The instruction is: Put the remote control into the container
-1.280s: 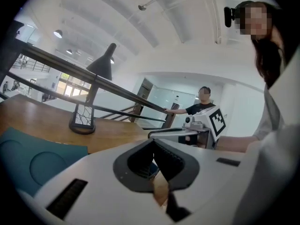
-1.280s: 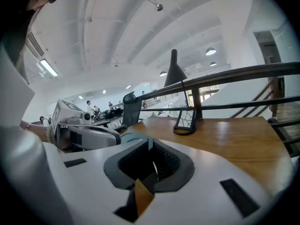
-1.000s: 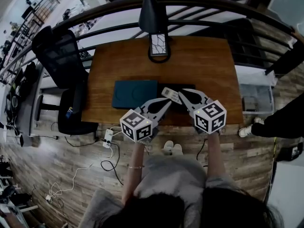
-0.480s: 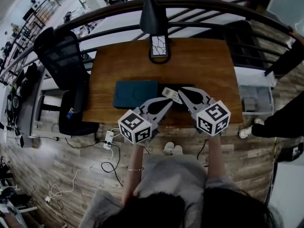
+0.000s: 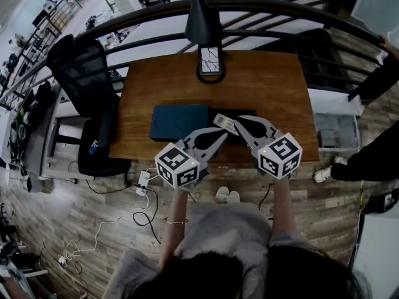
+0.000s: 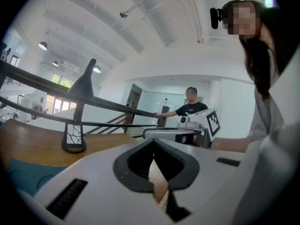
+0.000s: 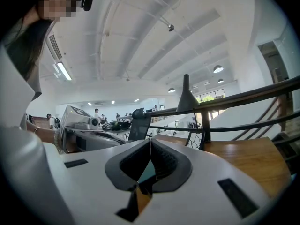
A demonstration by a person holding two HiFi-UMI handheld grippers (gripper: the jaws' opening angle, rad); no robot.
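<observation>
The light grey remote control [image 5: 224,122] lies slanted over the left end of a black container [image 5: 249,115] on the wooden table. My right gripper [image 5: 239,123] is shut, its tips right beside the remote's near end. In the right gripper view the remote [image 7: 139,124] rises dark just left of the closed tips [image 7: 150,142]; I cannot tell whether they touch it. My left gripper [image 5: 222,136] is shut too, at the table's front edge just short of the remote, nothing in it [image 6: 153,146].
A teal flat box [image 5: 177,122] lies left of the black container. A black stand with a mesh base [image 5: 211,61] sits at the table's far edge by the railing. An office chair [image 5: 78,73] stands left, a plastic bin [image 5: 336,131] right.
Both grippers have drifted slightly to the right. The remote stays slanted by the right gripper's tips, and both jaws stay together.
</observation>
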